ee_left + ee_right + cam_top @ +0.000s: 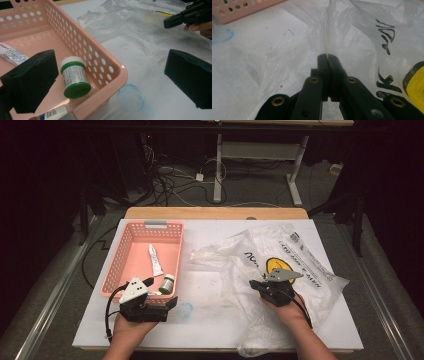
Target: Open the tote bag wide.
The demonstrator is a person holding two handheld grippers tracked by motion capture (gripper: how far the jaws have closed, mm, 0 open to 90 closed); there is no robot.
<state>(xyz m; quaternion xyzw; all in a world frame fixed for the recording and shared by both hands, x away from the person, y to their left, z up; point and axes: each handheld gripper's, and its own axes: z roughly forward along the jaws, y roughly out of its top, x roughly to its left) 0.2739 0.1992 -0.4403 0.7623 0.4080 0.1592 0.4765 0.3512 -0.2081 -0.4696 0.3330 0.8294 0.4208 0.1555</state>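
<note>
Pinching a fold of plastic bag [352,32] between closed right gripper [328,57] jaws, left gripper [110,77] wide open, empty

Basket [131,254], left of the high view: pink perforated plastic, smooth, slightly glossy. Jar [74,77], lower centre of the left gripper view: white plastic, glossy green lid, paper label. Tube [155,259]: white, smooth. Bag [300,270], right of the high view: thin clear plastic film, crinkled, glossy, printed black and yellow. Table sheet [215,315]: white, matt, smudged blue. Right gripper [328,57]: matt black plastic jaws, brass-coloured rivets.
</note>
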